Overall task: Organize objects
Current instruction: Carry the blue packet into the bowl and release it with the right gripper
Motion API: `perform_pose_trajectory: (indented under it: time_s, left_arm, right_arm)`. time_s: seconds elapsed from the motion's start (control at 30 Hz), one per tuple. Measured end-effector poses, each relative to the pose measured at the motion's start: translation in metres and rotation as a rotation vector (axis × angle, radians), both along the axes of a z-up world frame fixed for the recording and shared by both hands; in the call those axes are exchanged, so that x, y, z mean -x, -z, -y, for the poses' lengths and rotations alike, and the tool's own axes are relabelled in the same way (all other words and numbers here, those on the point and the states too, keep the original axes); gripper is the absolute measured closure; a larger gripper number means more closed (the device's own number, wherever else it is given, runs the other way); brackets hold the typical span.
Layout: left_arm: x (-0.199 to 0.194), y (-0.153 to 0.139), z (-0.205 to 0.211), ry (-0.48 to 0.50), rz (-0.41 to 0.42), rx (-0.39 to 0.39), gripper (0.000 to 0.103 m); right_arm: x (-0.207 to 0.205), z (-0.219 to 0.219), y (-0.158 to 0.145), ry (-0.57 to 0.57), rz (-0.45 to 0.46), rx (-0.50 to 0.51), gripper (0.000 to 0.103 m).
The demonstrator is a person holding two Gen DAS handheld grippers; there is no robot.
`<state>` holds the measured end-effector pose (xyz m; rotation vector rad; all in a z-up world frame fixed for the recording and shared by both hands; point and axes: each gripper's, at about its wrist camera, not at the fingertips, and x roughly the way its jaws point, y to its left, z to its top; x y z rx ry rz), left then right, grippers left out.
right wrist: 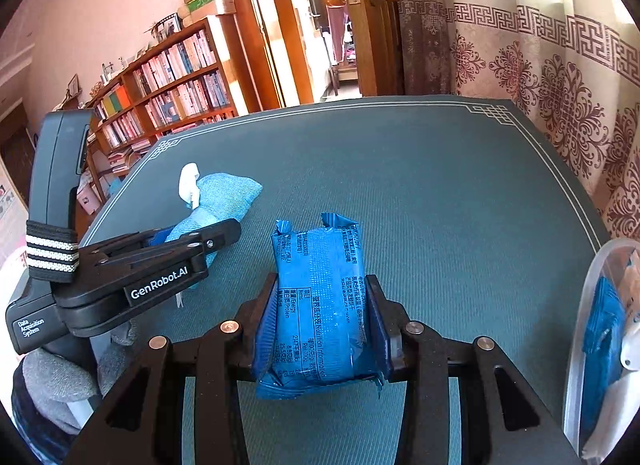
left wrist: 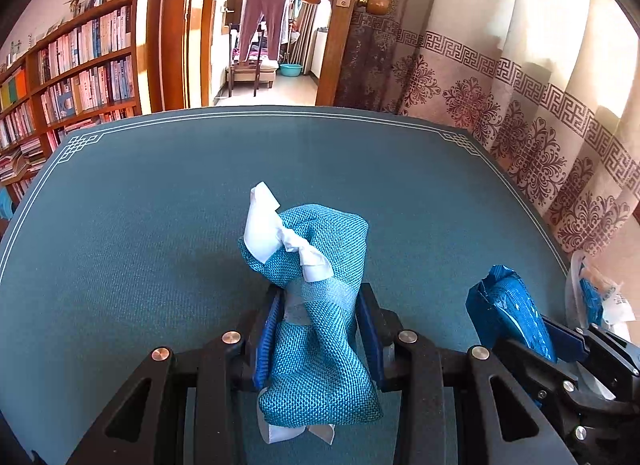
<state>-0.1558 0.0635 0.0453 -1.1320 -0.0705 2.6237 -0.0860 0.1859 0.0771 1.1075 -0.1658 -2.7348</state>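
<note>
Both grippers' jaws clamp something: woven pouch [left wrist: 320,305], blue packet [right wrist: 320,305].

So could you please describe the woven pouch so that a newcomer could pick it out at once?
On the green table mat, look left of the right claw, which grips a glossy printed blue packet. The pouch sits pinched in the left claw. Unlike the packet, it is teal woven cloth with a white ribbon.

Before me, a wooden bookshelf [left wrist: 76,65] on pink walls, an open doorway [left wrist: 264,25], and sunlit patterned curtains [left wrist: 520,77].
</note>
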Motion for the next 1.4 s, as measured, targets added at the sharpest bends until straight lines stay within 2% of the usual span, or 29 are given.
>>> perform_pose_trajectory:
  time_s: [0.43,0.63,1.03,1.23,1.4]
  left_arm:
    - [-0.040,-0.008,-0.054,0.172,-0.025,0.007,0.064]
    - [-0.055,-0.004,-0.075,0.237,-0.040,0.030,0.064]
    - [-0.062,0.002,-0.087,0.265,-0.036,0.054,0.064]
    - [-0.063,0.006,-0.090,0.273,-0.033,0.066,0.064]
    - [-0.062,0.008,-0.091,0.273,-0.032,0.072,0.064]
  right_arm:
    - [-0.075,-0.054,-0.042,0.141,-0.091,0.022,0.061]
    - [-0.102,-0.091,-0.043,0.239,-0.098,0.020,0.061]
    - [-0.144,-0.183,-0.044,0.481,-0.112,0.027,0.061]
    - [-0.144,-0.221,-0.037,0.577,-0.094,0.011,0.061]
    - [-0.137,-0.238,-0.029,0.611,-0.071,-0.015,0.061]
